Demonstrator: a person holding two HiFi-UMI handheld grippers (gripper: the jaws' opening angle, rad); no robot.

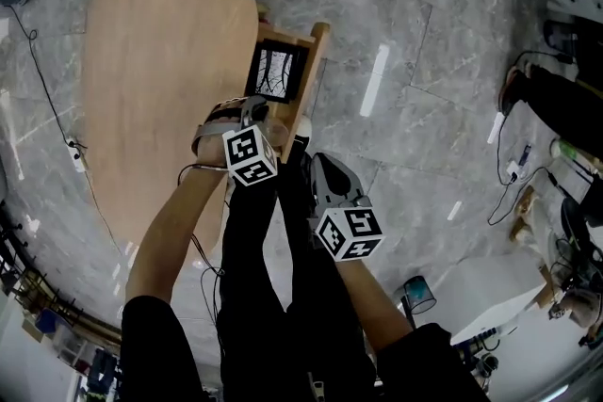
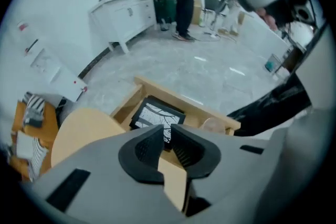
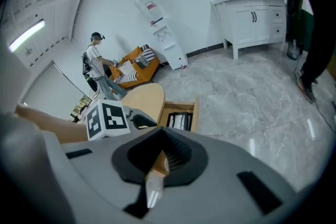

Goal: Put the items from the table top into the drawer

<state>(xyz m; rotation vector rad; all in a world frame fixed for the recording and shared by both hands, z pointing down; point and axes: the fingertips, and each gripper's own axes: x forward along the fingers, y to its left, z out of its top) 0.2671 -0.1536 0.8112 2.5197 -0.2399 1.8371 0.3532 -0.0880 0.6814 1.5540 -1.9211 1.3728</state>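
There's the dark-framed panel (image 1: 273,73), black with a white branching pattern, lying flat inside the open wooden drawer (image 1: 314,61). In the head view the drawer juts out from the 3 o'clock edge of the oval wooden table top (image 1: 160,80).

Just at the drawer's 6 o'clock hangs the left gripper (image 1: 254,116), tilted steeply down, its marker cube (image 1: 250,155) facing up. Its own view tells the story: the left gripper (image 2: 167,131) has its jaws a little apart, nothing between the pads, and through that narrow gap you catch the panel (image 2: 155,117) in the drawer (image 2: 173,96), with the table top (image 2: 84,128) off at 9 o'clock.

At 4 o'clock from the left tool sits the right gripper (image 1: 325,174), over the person's dark trouser legs and apart from the drawer. In the right gripper view the right gripper (image 3: 160,131) has its jaw tips pressed together, and I can't see that they are clamping anything. Just beyond those tips at 12 o'clock lies the drawer (image 3: 195,113), the panel (image 3: 178,120) in it, and the table top (image 3: 144,99) at 11 o'clock.

Further out: grey marble floor (image 1: 424,108) all round, a white cabinet (image 3: 252,13) at 2 o'clock against the wall, an orange sofa (image 3: 134,68) at 11 o'clock with a person (image 3: 97,65) standing beside it.
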